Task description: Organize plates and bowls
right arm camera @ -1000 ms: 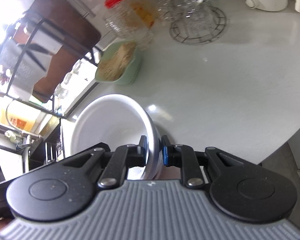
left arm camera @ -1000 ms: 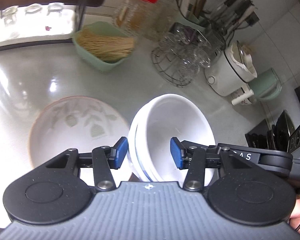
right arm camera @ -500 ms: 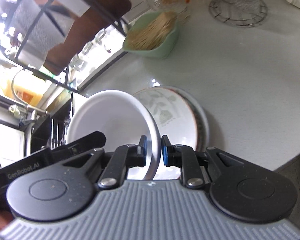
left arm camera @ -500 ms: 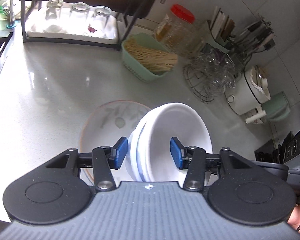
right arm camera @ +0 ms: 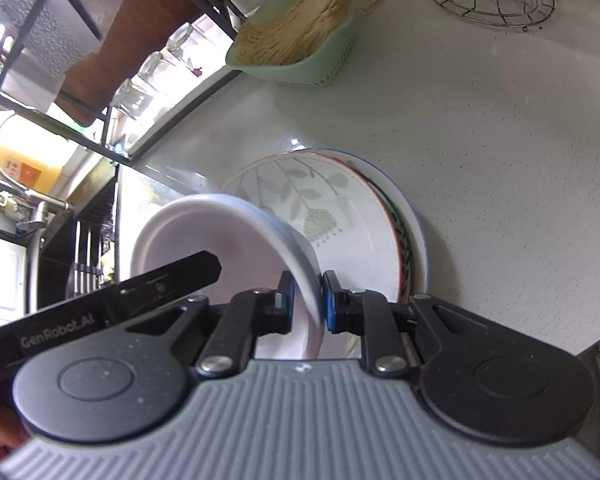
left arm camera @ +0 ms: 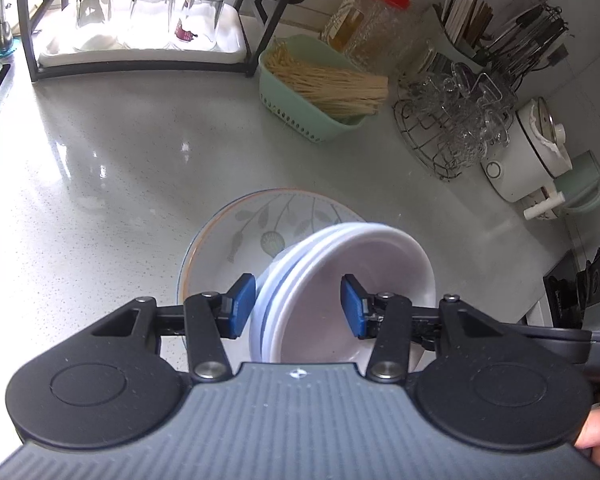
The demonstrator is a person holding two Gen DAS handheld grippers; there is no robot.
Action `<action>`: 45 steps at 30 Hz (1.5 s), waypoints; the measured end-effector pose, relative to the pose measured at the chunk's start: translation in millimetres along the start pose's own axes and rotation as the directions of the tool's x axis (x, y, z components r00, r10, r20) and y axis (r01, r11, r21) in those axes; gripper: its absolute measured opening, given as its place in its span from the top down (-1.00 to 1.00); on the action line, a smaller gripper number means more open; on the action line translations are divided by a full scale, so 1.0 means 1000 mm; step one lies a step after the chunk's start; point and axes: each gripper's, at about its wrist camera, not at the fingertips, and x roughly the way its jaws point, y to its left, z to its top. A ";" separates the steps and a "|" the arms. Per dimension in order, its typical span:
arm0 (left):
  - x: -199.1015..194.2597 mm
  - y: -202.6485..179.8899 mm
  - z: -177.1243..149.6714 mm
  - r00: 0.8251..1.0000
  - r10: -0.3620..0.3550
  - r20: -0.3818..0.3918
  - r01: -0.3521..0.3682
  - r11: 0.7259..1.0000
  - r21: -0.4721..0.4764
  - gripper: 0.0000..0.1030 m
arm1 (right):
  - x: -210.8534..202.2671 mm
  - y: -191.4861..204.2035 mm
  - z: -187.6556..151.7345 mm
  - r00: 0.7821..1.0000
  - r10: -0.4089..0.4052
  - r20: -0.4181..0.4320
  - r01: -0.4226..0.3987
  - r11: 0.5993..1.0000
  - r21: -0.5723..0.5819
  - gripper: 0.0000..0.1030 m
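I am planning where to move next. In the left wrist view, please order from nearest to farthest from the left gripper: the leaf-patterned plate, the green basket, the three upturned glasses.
From the left gripper:
1. Leaf-patterned plate, just beyond the fingers, slightly left.
2. Green basket of sticks, farther back, slightly right.
3. Three upturned glasses, farthest, on the tray at the back left.

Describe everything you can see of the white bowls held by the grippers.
The white bowls are a nested stack, glossy like ceramic, with a thin blue line near one rim. They hang tilted above the leaf-patterned plate. The right gripper pinches one rim wall; the left gripper straddles the opposite rim, pads seemingly not pressing.
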 end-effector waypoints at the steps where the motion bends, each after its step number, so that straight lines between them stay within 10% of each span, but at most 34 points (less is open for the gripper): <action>1: 0.002 0.001 -0.001 1.000 0.000 -0.002 0.000 1.000 -0.001 -0.01 | 0.001 -0.002 0.000 1.000 0.000 -0.003 0.000 1.000 0.003 0.63; 12: 0.008 0.008 0.005 0.999 0.037 -0.005 -0.037 0.999 -0.011 -0.43 | 0.000 -0.007 0.012 1.000 -0.007 0.014 0.008 1.000 -0.014 0.60; 14: 0.003 0.010 0.007 0.999 0.048 0.004 -0.048 0.999 -0.019 -0.48 | -0.003 -0.010 0.014 0.999 -0.027 0.023 0.027 1.000 -0.006 -0.09; 16: -0.004 0.012 0.008 0.998 0.058 0.014 -0.058 0.998 -0.028 -0.48 | -0.011 -0.014 0.016 0.999 -0.016 0.049 0.016 1.000 0.001 -0.15; 28: -0.069 -0.028 0.012 0.980 0.130 0.153 -0.131 0.991 0.001 -0.70 | -0.086 -0.019 0.028 0.977 0.013 0.213 0.013 0.993 -0.118 -0.17; 34: -0.108 -0.077 -0.009 0.949 0.188 0.253 -0.200 0.979 0.023 -0.88 | -0.136 -0.022 0.023 0.949 0.072 0.306 0.005 0.970 -0.244 -1.00; 45: -0.162 -0.136 -0.071 0.884 0.297 0.362 -0.300 0.953 -0.048 -0.93 | -0.195 -0.044 -0.011 0.916 0.155 0.370 -0.002 0.924 -0.383 -1.00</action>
